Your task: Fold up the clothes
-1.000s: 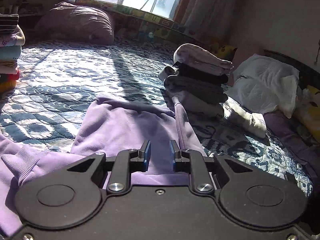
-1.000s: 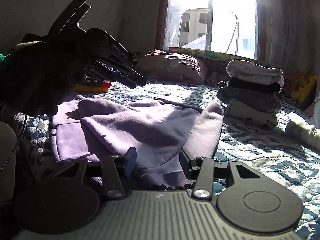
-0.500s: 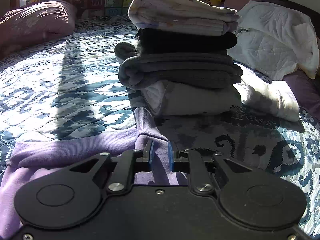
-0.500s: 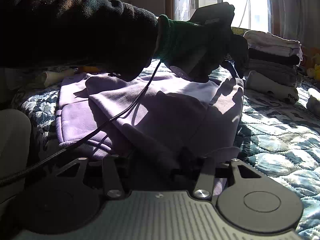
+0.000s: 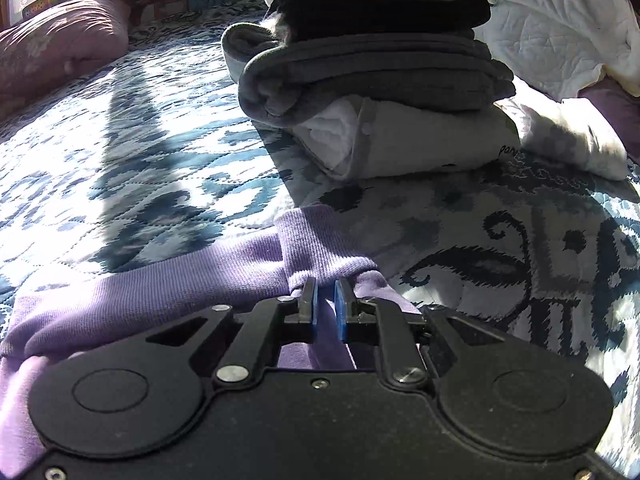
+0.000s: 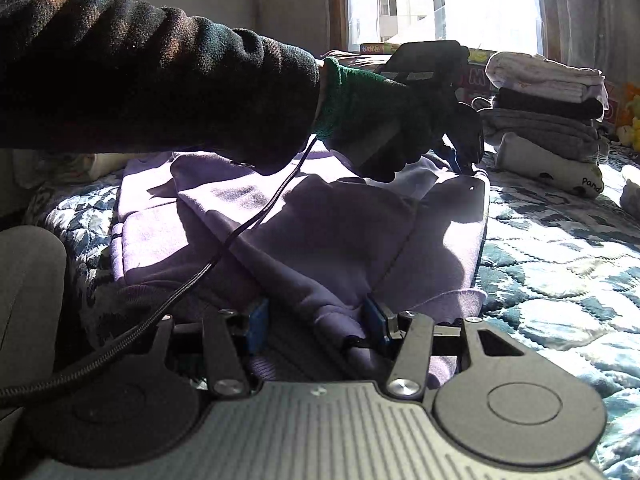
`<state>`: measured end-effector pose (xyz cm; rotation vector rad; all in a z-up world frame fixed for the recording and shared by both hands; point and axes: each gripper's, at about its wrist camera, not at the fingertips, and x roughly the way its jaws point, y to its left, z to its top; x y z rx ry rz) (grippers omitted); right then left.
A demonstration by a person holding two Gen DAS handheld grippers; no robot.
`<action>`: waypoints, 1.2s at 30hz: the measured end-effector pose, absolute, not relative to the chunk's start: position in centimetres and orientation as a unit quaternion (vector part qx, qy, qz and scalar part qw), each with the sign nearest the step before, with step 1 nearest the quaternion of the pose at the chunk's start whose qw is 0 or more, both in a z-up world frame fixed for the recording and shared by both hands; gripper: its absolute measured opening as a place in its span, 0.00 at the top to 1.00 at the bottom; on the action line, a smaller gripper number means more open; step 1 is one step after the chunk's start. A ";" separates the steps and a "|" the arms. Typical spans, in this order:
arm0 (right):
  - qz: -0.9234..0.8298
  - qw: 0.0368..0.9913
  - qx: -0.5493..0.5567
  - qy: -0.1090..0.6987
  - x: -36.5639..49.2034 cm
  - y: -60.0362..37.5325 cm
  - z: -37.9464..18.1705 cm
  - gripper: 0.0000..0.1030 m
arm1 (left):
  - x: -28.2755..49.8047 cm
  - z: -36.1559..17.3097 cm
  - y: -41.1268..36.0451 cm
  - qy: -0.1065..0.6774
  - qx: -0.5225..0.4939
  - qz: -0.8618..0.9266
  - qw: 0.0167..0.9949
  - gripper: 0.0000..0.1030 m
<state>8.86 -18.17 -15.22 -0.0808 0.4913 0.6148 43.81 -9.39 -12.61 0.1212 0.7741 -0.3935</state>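
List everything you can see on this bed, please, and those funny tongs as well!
sweatshirt: one, purple, spread on the quilt in front, partly folded
pile of folded clothes: one, white, black and grey layers, beyond the sweatshirt's cuff
quilt: one, blue and white pattern, covering the bed
pillow: one, purple, far left by the window
white bedding: one heap, behind the pile to the right
sleeve: one, dark, reaching across above the sweatshirt
left tongs: black with blue pads, nearly closed on the sweatshirt's cuff
right tongs: open, purple fabric between the pads
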 end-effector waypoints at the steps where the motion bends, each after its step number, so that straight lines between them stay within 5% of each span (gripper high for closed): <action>1: 0.299 0.923 -0.039 0.239 8.8 -18.1 -15.2 0.49 | 43.8 -12.0 -9.3 0.377 0.054 -0.184 0.906 0.89; 5: 0.297 0.924 -0.040 0.239 8.8 -18.1 -15.2 0.49 | 41.8 -9.7 -9.8 0.336 0.047 -0.186 0.922 0.90; 9: 0.299 0.923 -0.043 0.240 8.8 -18.1 -15.2 0.49 | 42.1 -12.7 -10.8 0.379 0.090 -0.166 0.906 0.90; 12: 0.297 0.923 -0.046 0.240 8.8 -18.0 -15.2 0.49 | 41.4 -10.2 -9.5 0.380 0.047 -0.147 0.912 0.89; 15: 0.292 0.925 -0.053 0.238 8.6 -17.7 -15.1 0.49 | 38.1 -7.0 -6.6 0.344 0.038 -0.122 0.930 0.81; 25: 0.290 0.935 -0.075 0.190 5.6 -18.1 -13.0 0.48 | 20.6 -4.0 10.8 0.291 -0.115 -0.025 0.949 0.59; 36: 0.259 0.941 -0.124 0.178 5.1 -17.2 -13.1 0.46 | 12.3 -9.8 20.9 0.293 -0.348 0.023 0.890 0.59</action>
